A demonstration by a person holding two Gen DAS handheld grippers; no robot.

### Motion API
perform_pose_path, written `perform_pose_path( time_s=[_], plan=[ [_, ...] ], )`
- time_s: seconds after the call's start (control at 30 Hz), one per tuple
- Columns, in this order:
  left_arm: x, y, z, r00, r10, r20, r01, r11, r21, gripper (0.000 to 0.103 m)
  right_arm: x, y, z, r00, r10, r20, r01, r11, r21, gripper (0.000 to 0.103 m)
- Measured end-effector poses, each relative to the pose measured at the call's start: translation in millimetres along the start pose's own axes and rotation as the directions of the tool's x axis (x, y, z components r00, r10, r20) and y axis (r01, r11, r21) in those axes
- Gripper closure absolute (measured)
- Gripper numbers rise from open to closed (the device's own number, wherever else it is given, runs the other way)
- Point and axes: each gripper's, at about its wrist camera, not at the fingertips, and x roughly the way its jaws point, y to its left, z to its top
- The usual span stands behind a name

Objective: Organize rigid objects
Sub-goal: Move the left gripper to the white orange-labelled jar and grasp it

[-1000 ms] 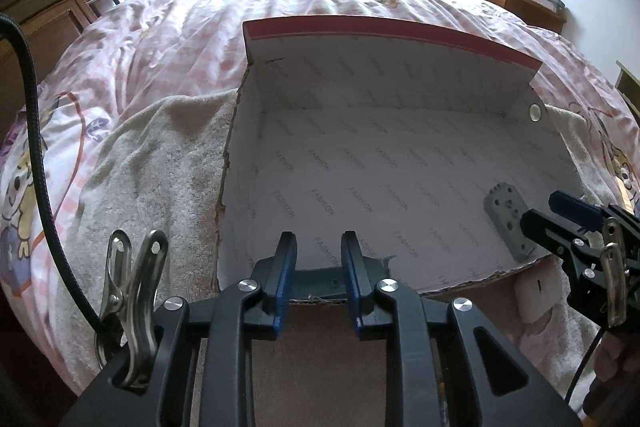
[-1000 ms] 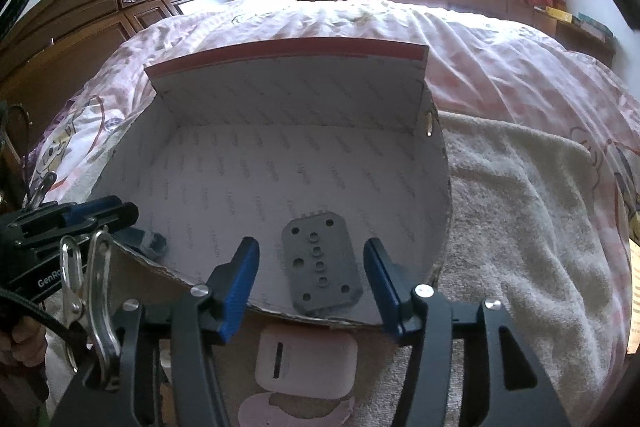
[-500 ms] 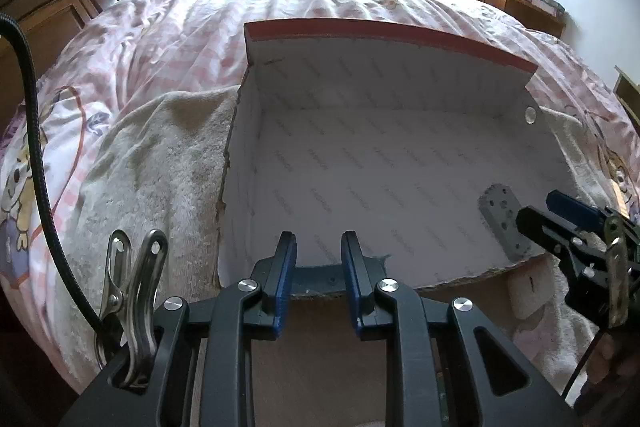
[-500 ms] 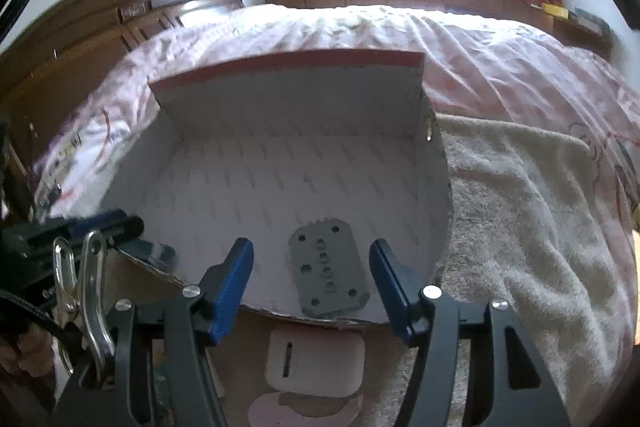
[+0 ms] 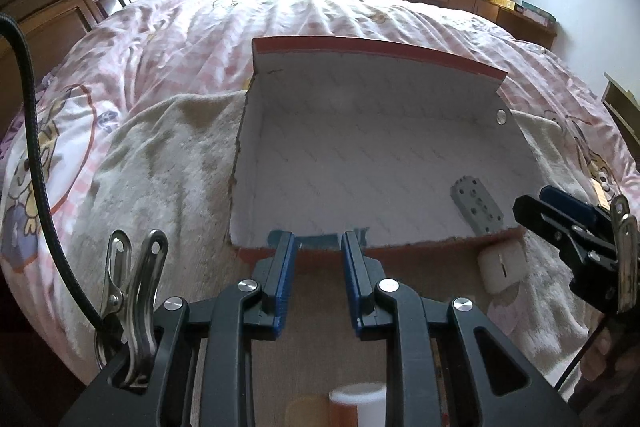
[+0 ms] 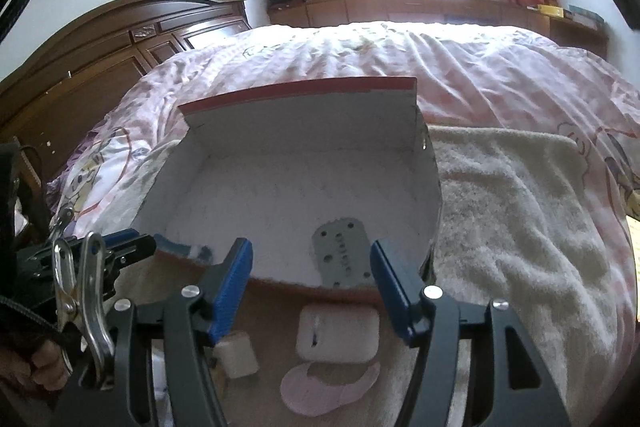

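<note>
So far just two things are in the box (image 5: 256, 163): a grey plate with holes (image 6: 340, 255) near the right corner and a bluish flat thing (image 5: 320, 239) at the near wall, can't tell what. Left outside on the near side: white block (image 6: 338, 333), pink piece (image 6: 328, 385), small white cube (image 6: 236, 353). Left gripper (image 5: 319, 247) is nearly pressed together, pinching nothing. Right gripper (image 6: 312, 267) is spread and empty, a bit wider than a second ago. Both have backed off from the box.
</note>
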Motion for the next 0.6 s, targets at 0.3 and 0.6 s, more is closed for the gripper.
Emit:
perform_pose_path(
  time_s=[0.3,0.6],
  plan=[
    [-13.4,3.6,-22.4,1.0,-0.007,-0.01,0.007,1.0,-0.02,0.079,-21.6,7.9,-27.3,1.0,0.008,-0.015,-0.008,1.0,0.001,0.039],
    [-22.0,4.6,-45.2,0.999,-0.02,-0.03,0.019,0.999,-0.028,0.079,-34.3,11.9,-58.3,0.999,0.017,-0.048,-0.016,1.0,0.013,0.039]
  ],
)
